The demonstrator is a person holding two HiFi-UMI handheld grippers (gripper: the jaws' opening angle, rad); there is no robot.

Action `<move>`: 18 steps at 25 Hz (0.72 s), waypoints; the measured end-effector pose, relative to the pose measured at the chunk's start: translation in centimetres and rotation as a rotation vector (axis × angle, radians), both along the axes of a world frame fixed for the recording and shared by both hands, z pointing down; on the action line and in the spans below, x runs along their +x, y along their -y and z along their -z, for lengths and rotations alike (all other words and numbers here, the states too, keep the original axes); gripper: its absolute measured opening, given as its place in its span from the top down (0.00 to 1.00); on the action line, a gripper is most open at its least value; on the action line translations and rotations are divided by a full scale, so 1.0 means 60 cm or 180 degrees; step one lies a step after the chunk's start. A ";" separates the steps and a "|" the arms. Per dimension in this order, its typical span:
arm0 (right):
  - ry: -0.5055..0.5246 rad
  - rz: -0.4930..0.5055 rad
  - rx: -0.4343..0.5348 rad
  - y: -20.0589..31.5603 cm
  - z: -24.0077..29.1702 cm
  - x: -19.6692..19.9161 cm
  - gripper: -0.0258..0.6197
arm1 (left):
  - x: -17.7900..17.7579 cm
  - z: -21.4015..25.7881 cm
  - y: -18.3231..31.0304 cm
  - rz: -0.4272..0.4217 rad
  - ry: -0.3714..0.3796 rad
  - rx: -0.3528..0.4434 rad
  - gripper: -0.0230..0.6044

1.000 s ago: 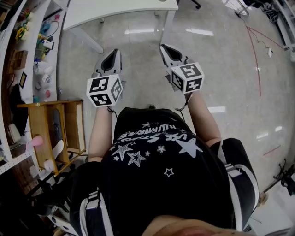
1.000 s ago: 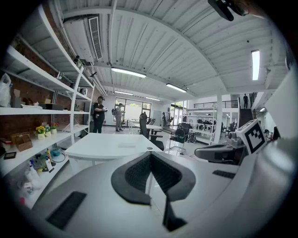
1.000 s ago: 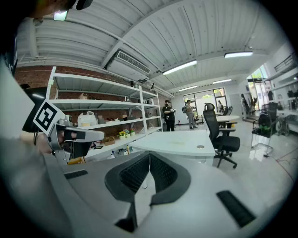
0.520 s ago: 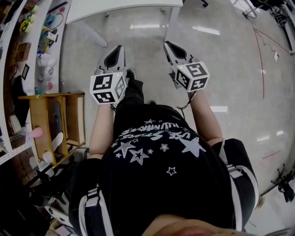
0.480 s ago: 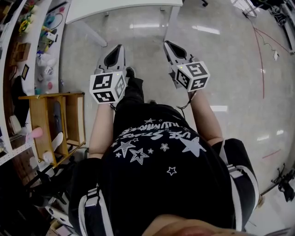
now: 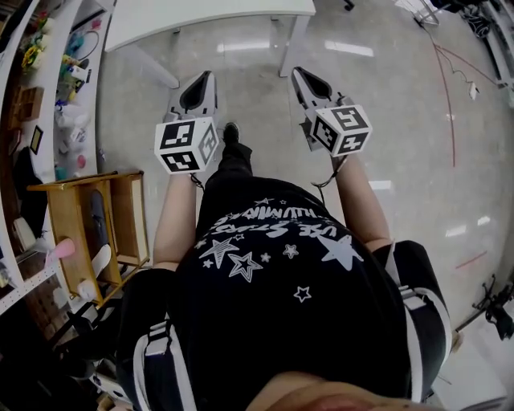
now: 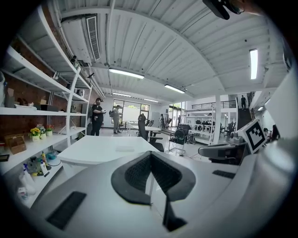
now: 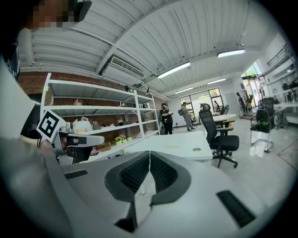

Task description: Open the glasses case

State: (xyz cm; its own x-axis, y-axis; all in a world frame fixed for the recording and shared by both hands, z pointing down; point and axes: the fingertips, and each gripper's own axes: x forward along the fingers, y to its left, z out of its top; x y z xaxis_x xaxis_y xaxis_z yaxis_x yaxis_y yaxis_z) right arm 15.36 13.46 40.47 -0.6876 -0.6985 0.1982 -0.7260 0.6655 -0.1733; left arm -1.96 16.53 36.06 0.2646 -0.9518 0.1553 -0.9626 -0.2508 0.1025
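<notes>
Glasses case isn't visible to me yet, so opening it remains undone: grey plastic left gripper and right gripper, upper centre, both clenched empty below the white table.

- white table: cut by top edge of head view; only near edge and two legs show.
- shelves, left edge of head view: cut off; items on them too small to tell.
- hands on left gripper and right gripper: hidden under marker cubes.
- shoe, centre: toe end only, rest behind torso.
- Left gripper view, centre: pale flat thing on table, too small to identify.
- Right gripper view, right of centre: small round thing on table, unidentifiable.
- distant people: tiny, no detail.
</notes>
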 end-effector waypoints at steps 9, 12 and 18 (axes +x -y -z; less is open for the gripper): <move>-0.0074 -0.0118 -0.0100 0.115 -0.011 -0.062 0.95 | -0.072 -0.013 0.120 -0.0065 -0.0103 -0.0068 0.94; -0.0077 -0.0191 -0.0124 0.155 -0.009 -0.085 0.94 | -0.096 -0.013 0.163 -0.0115 -0.0133 -0.0093 0.94; -0.0076 -0.0358 -0.0181 0.244 -0.002 -0.123 0.95 | -0.138 -0.009 0.254 -0.0266 -0.0137 -0.0129 0.94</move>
State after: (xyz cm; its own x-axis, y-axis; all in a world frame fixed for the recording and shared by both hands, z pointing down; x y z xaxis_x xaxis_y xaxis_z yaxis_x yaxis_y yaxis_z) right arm 7.96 -1.18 40.59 -0.6003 -0.7580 0.2550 -0.7998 0.5693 -0.1902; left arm -10.22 1.28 36.62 0.3500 -0.9193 0.1800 -0.9330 -0.3249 0.1549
